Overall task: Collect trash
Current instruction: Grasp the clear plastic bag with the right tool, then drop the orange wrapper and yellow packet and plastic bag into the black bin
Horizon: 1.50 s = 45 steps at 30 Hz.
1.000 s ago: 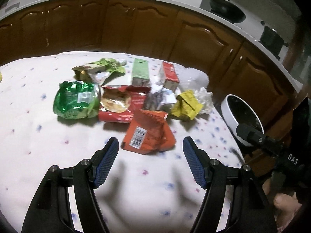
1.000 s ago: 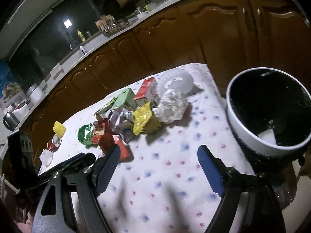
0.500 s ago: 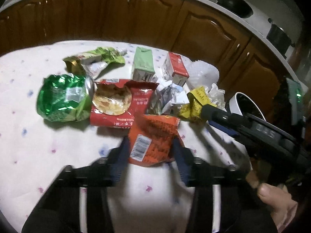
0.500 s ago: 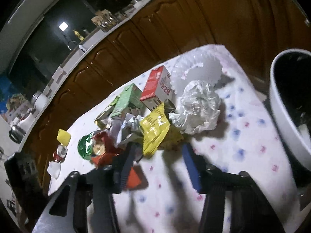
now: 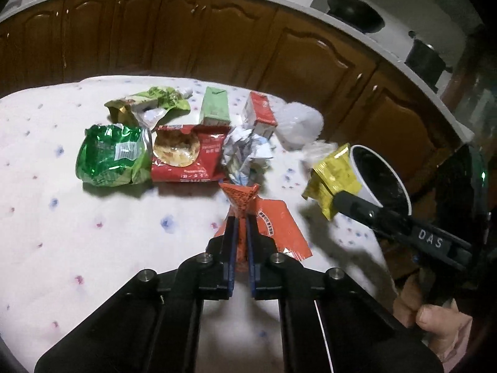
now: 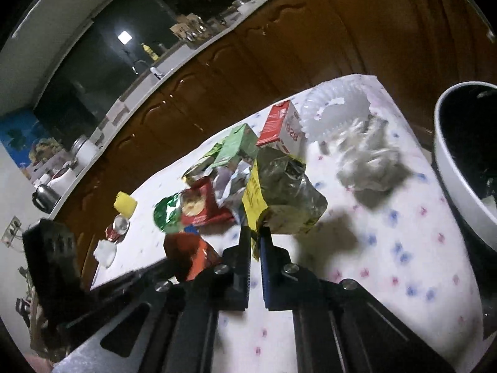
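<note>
While each gripper pinches a wrapper, other trash (image 5: 186, 158) lies tabled

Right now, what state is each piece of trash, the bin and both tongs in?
Left tongs: shut on orange wrapper.
Right tongs: shut on yellow wrapper, lifted.
Green bag: crumpled, lying.
Red snack bag: torn open, flat.
Green carton: upright.
Red carton: upright.
Bin: open.

Dark wooden cabinets (image 5: 217, 40) curve across the top of the frame under a pale countertop (image 5: 388, 49). A black wok (image 5: 354, 15) and a dark pot (image 5: 424, 59) sit upper right. The dotted white tablecloth (image 5: 62, 233) fills the lower left.
</note>
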Motion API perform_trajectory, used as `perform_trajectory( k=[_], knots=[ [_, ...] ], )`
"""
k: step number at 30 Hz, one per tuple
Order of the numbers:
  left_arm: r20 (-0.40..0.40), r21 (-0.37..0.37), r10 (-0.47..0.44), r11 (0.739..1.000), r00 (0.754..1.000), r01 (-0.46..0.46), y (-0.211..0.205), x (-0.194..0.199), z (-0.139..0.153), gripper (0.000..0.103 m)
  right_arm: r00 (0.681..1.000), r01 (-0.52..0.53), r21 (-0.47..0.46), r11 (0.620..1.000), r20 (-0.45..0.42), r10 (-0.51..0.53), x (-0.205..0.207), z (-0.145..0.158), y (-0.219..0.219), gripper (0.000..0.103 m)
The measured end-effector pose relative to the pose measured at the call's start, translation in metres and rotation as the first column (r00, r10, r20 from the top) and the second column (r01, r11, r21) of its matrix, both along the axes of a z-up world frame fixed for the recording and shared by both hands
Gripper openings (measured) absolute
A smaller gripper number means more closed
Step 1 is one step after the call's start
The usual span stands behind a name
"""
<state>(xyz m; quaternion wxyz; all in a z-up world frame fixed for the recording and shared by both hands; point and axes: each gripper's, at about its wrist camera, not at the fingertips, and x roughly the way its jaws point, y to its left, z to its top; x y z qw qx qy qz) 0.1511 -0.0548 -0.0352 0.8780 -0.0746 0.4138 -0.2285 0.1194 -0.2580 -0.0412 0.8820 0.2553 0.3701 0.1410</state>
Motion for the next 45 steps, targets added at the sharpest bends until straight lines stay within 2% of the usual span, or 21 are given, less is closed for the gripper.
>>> perform_trajectory(
  k=[8, 16, 24, 32, 45],
  knots=[
    [0.066, -0.040, -0.072, 0.996, 0.995, 0.075, -0.018, -0.019, 0.028, 0.005, 0.999, 0.039, -0.021, 0.999, 0.038, -0.038, -0.042, 0.018, -0.022, 0.005],
    [0.109, -0.032, -0.175, 0.983, 0.979, 0.179, -0.075, -0.020, 0.043, 0.005, 0.988, 0.145, -0.091, 0.985, 0.059, -0.140, -0.069, 0.032, -0.068, 0.005],
    [0.113, -0.020, -0.257, 0.965, 0.960, 0.260, -0.128, -0.014, 0.047, 0.005, 0.965, 0.259, -0.139, 0.956, 0.070, -0.251, -0.089, 0.041, -0.117, 0.005],
    [0.119, 0.001, -0.309, 0.950, 0.944, 0.311, -0.174, -0.005, 0.052, 0.005, 0.949, 0.316, -0.162, 0.935, 0.049, -0.312, -0.095, 0.039, -0.151, 0.005],
    [0.105, 0.045, -0.368, 0.930, 0.924, 0.365, -0.241, 0.026, 0.051, 0.005, 0.950, 0.307, -0.204, 0.930, 0.001, -0.313, -0.070, 0.030, -0.181, 0.006]
  ],
)
